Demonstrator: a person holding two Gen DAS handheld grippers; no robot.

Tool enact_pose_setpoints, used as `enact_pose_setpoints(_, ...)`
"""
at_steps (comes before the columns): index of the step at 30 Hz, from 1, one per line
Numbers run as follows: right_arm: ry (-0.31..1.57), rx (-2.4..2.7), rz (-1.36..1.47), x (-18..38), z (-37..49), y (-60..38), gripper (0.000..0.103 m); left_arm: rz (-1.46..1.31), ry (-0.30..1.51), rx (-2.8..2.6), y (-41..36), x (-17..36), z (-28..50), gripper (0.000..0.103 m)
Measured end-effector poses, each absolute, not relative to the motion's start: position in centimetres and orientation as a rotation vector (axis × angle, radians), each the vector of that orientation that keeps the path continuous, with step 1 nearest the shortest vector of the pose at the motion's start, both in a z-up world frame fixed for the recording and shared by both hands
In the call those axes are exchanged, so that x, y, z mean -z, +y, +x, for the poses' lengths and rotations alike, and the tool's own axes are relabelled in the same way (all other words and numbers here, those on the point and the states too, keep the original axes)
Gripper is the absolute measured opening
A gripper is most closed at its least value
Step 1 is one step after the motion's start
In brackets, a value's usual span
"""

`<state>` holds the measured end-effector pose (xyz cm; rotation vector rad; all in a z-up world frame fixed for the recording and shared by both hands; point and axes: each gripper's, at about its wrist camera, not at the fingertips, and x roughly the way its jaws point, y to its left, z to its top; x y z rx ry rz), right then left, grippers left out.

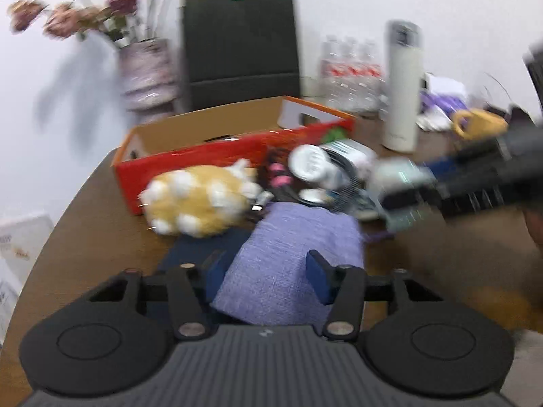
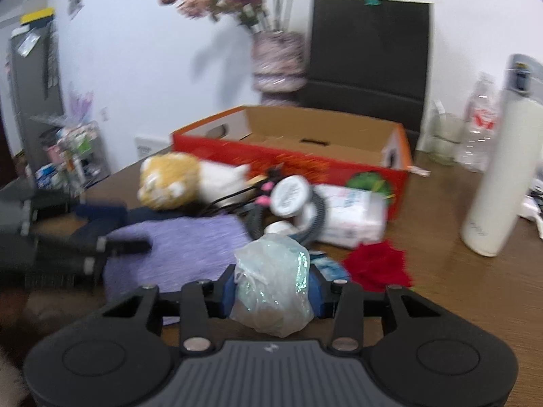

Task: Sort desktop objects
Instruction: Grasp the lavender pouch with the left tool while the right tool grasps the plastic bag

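Right tool [image 2: 274, 286] is clamped on a crumpled plastic bag [image 2: 273, 288] above the tabletop [image 2: 458, 288]. Left tool [image 1: 268, 271] has jaws apart astride a purple cloth [image 1: 292, 257]. A red box [image 2: 305, 149] lies at 12 o'clock.

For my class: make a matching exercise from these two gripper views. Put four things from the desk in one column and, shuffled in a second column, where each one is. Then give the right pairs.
Things:
1. plastic bag
2. purple cloth
3. plush toy
4. white flask

Places:
A. lying against the front wall of the red box
B. standing upright on the table, right of the box
C. between the fingers of the right gripper
D. between the fingers of the left gripper

Pairs: 1-C, 2-D, 3-A, 4-B
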<state>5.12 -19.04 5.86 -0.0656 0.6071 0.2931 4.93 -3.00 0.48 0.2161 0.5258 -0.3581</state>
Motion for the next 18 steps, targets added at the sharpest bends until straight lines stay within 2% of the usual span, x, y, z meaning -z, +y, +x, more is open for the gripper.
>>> enact_pose_setpoints(2,0.589,-0.287,-0.053,-6.2,4.9,-19.4,0.041,0.249,0.556,0.38,-4.0,0.4,5.0,0.041)
enact_pose_setpoints(3,0.583,-0.287,-0.05,-6.3,4.8,-19.4,0.041,0.248,0.54,0.368,-4.2,0.7,4.8,0.025)
enact_pose_setpoints(4,0.577,-0.288,-0.05,-6.4,4.7,-19.3,0.041,0.264,0.54,0.355,-4.5,0.9,4.7,0.006)
enact_pose_setpoints(10,0.556,-0.304,-0.04,-6.7,3.4,-18.9,0.041,0.17,0.464,0.328,-2.9,-1.1,3.3,0.004)
enact_pose_setpoints(18,0.465,-0.29,-0.001,-8.8,0.7,-17.9,0.041,0.004,0.231,0.202,0.1,-5.8,-2.6,0.004)
